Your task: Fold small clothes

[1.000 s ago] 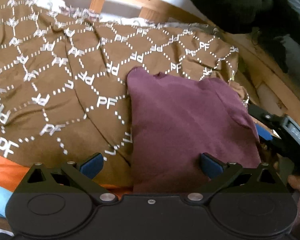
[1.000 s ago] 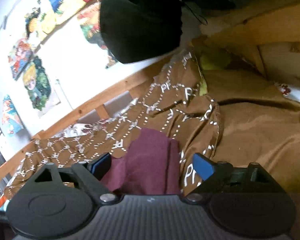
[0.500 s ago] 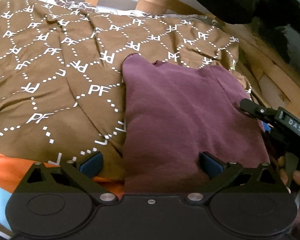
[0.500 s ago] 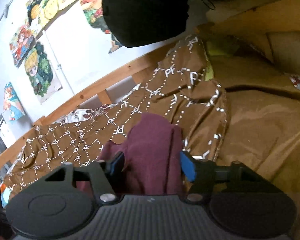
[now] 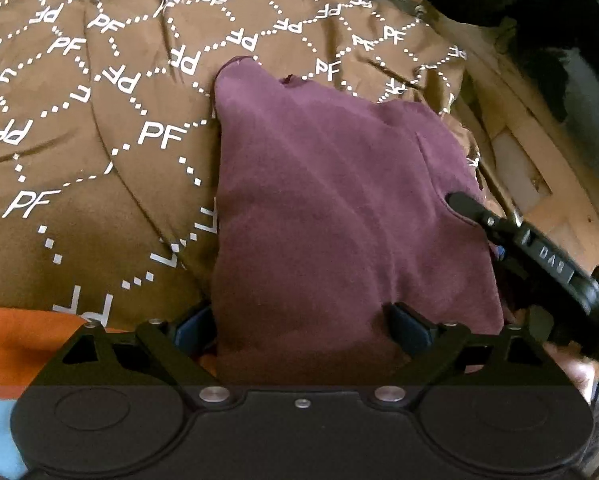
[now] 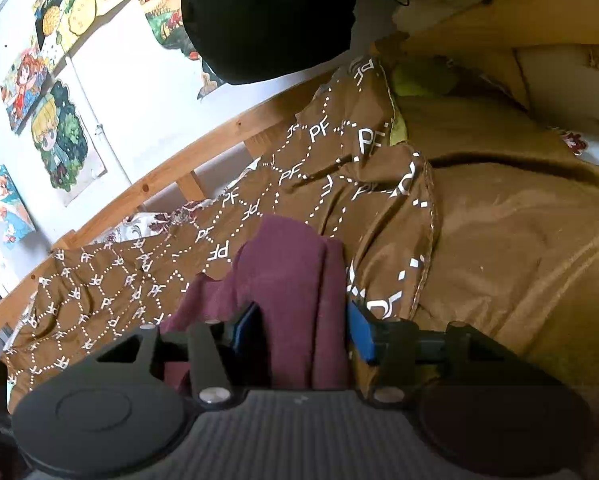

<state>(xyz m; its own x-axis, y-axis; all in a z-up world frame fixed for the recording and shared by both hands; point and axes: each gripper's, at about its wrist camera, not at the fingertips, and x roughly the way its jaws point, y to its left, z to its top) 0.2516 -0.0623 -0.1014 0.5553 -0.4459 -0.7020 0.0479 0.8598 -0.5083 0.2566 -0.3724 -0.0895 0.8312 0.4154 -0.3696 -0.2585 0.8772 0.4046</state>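
Item: maroon garment [image 5: 331, 208], small, lying flat on a brown blanket [image 5: 99, 128] printed with white "PF" letters and dotted diamonds; the garment filled the centre of the left wrist view and the lower centre of the right wrist view.

Left gripper [image 5: 299, 324]: fingers spread wide and had just been closing a little, the garment's near edge between them; the left blue pad sat beside the cloth's edge, the right pad lay on the cloth. Whether they pinched could not be told.

Right gripper [image 6: 303, 328]: fingers had just been closing, and the blue pads pressed a raised fold of the garment from both sides. In the left wrist view it entered from the right edge of the frame.

Surroundings: wooden bed rail [image 6: 187, 156], upper left; cartoon pictures [image 6: 59, 136] on the white wall; a black hanging cloth [image 6: 267, 16], top centre.
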